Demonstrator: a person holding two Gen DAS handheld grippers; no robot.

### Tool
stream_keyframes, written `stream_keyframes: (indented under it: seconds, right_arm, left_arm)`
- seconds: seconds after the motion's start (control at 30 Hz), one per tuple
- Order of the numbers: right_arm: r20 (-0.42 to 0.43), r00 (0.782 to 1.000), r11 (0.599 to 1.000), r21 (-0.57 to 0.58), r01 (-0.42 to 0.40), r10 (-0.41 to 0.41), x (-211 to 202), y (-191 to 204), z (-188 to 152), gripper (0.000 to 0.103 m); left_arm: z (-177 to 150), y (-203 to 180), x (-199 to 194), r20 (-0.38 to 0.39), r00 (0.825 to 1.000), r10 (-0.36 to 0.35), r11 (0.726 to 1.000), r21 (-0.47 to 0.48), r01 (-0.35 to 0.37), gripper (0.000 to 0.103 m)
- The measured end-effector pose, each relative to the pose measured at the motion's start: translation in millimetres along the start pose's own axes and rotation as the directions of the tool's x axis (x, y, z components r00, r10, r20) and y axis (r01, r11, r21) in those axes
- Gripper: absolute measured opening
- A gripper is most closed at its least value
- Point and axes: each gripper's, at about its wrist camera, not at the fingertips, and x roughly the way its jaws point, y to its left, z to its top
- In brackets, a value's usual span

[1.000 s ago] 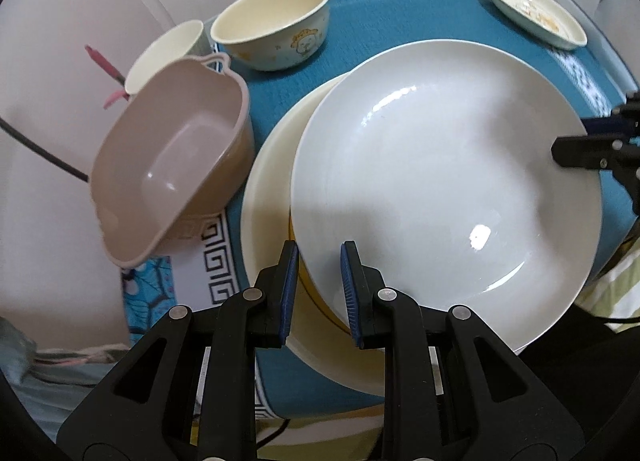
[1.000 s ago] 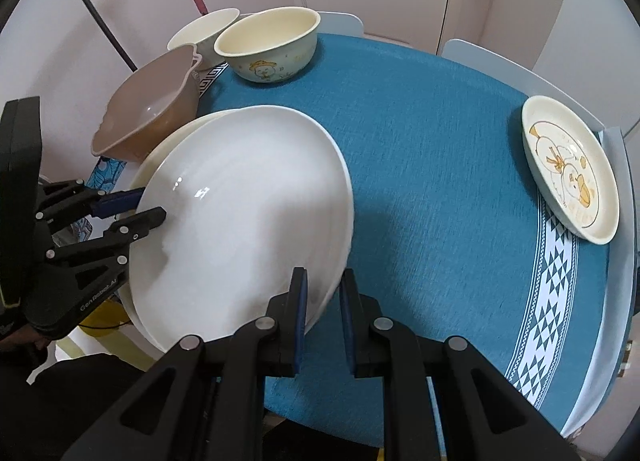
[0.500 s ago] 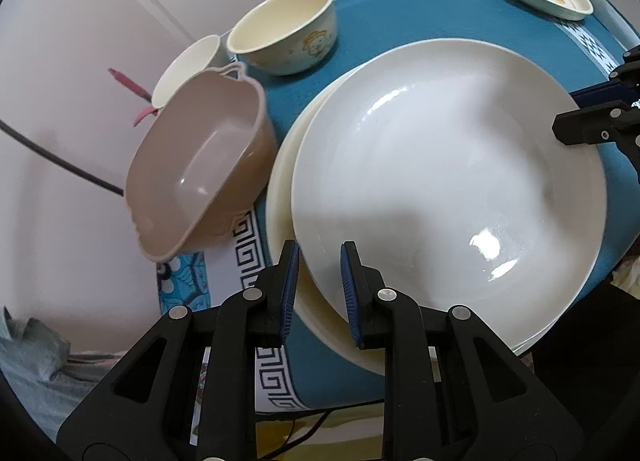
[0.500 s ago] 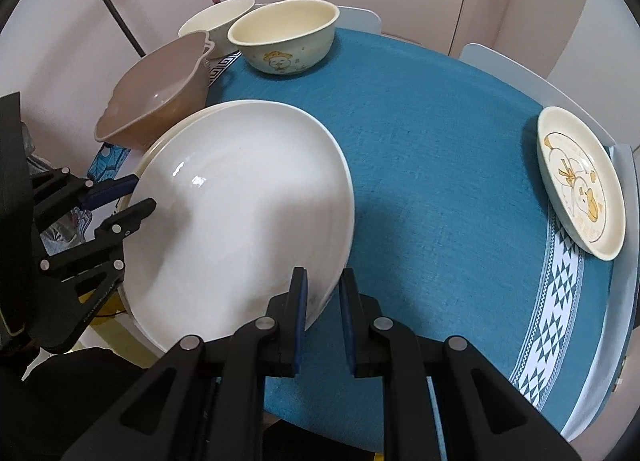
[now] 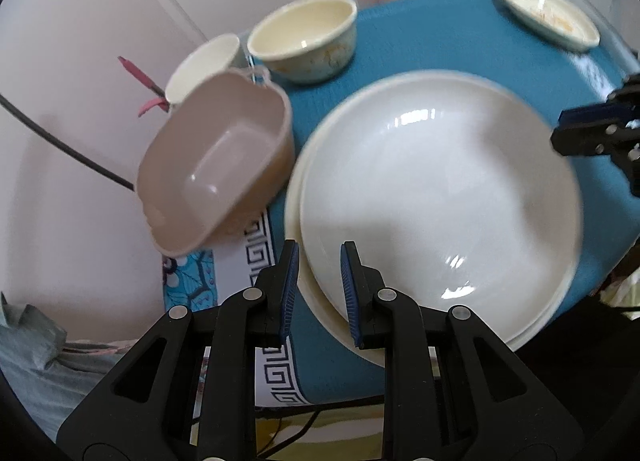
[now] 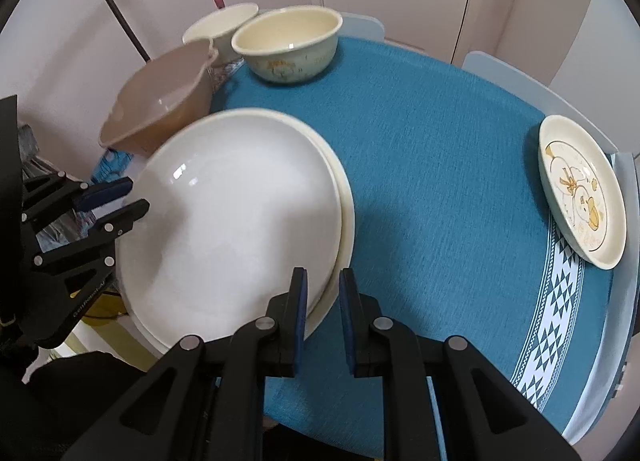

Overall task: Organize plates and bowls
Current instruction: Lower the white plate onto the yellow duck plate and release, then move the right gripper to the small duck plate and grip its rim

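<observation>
A large white plate lies stacked on a cream plate at the near left of the blue table. My left gripper is open, its jaws apart astride the plates' near rim. My right gripper is open at the opposite rim, its jaws astride the edge too. Each gripper shows in the other's view: the right, the left.
A tan plastic basin leans at the table's left edge. A cream bowl and a white bowl stand behind it. A small cartoon plate sits at the far right. Walls and a door stand behind.
Both grippers have opened a little and let go of the white plate, which has dropped onto the cream plate. Both have drawn back slightly.
</observation>
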Motion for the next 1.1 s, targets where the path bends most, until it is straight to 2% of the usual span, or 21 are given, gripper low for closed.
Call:
stream_keyframes:
  seconds: [0.1,0.17,0.23,0.27,0.3,0.33,0.37,0.4,0.5,0.57,0.63,0.7,0.77,0.83,0.93,0.97,1.07,1.1]
  right_arm:
    - [0.047,0.999,0.999,0.035,-0.015,0.013,-14.7,-4.4,4.5,0.015]
    - [0.085,0.996,0.998,0.061,-0.026,0.021,-27.4,-8.9,7.6,0.015]
    - [0.115,0.993,0.995,0.093,-0.039,0.028,-38.4,-15.3,9.2,0.015]
    - [0.135,0.991,0.993,0.113,-0.038,0.023,-44.9,-19.5,9.4,0.018]
    - [0.154,0.988,0.991,0.130,-0.032,0.011,-50.3,-22.0,8.6,0.035]
    - [0.181,0.984,0.988,0.151,-0.022,-0.006,-58.4,-27.6,6.9,0.072]
    - [0.207,0.978,0.985,0.170,-0.013,-0.023,-65.9,-33.1,4.5,0.091]
    - [0.227,0.973,0.983,0.185,-0.001,-0.042,-71.4,-37.9,1.5,0.103]
    - [0.232,0.963,0.964,0.256,0.074,-0.136,-83.7,-57.6,-11.9,0.103]
    - [0.232,0.956,0.946,0.308,0.102,-0.179,-94.8,-72.7,-26.1,0.103]
    - [0.238,0.946,0.924,0.361,0.125,-0.221,-110.3,-86.9,-38.2,0.103]
    - [0.253,0.937,0.899,0.421,0.119,-0.242,-126.5,-101.0,-45.6,0.103]
    - [0.259,0.938,0.875,0.478,0.081,-0.229,-142.8,-119.6,-49.2,0.103]
    - [0.242,0.947,0.844,0.533,0.053,-0.213,-151.4,-138.8,-49.0,0.103]
    - [0.269,0.935,0.798,0.602,0.023,-0.231,-156.4,-166.9,-48.8,0.103]
    - [0.270,0.932,0.785,0.619,0.025,-0.242,-154.7,-175.4,-47.9,0.103]
    - [0.262,0.940,0.732,0.681,-0.019,-0.219,-134.4,-212.7,-44.8,0.103]
    - [0.257,0.944,0.718,0.696,-0.031,-0.208,-129.9,-225.2,-46.5,0.103]
  left_arm:
    - [12.0,7.1,-18.6,0.051,0.999,-0.016,1.000,-0.020,0.017,0.020]
    - [22.5,12.3,-35.0,0.097,0.995,-0.029,0.999,-0.037,0.032,0.035]
    - [35.4,16.4,-51.8,0.158,0.986,-0.044,0.997,-0.054,0.053,0.093]
    - [40.5,17.8,-60.3,0.201,0.978,-0.053,0.996,-0.058,0.066,0.100]
    - [42.7,17.1,-67.9,0.228,0.972,-0.061,0.995,-0.058,0.076,0.102]
    - [50.5,16.8,-76.2,0.261,0.961,-0.092,0.993,-0.047,0.108,0.102]
    - [56.6,15.0,-79.4,0.270,0.956,-0.111,0.991,-0.036,0.125,0.102]
    - [63.0,13.4,-82.1,0.276,0.953,-0.127,0.990,-0.024,0.138,0.102]
    - [84.2,6.3,-86.7,0.298,0.935,-0.194,0.980,0.019,0.197,0.102]
    - [106.1,-1.1,-88.0,0.316,0.906,-0.281,0.959,0.062,0.276,0.102]
    - [122.9,-10.5,-90.2,0.331,0.884,-0.330,0.944,0.091,0.318,0.102]
    - [151.0,-27.9,-90.2,0.337,0.854,-0.395,0.919,0.134,0.372,0.102]
    - [176.8,-47.6,-87.5,0.327,0.838,-0.436,0.900,0.165,0.403,0.102]
    - [204.3,-67.4,-79.1,0.289,0.821,-0.492,0.870,0.190,0.454,0.102]
    - [241.8,-94.1,-62.1,0.228,0.790,-0.569,0.821,0.205,0.532,0.102]
    - [252.8,-102.8,-54.9,0.204,0.785,-0.585,0.810,0.210,0.548,0.102]
    - [282.5,-130.4,-26.2,0.127,0.811,-0.570,0.811,0.241,0.532,0.102]
    - [289.0,-135.5,-18.7,0.117,0.813,-0.570,0.809,0.251,0.531,0.102]
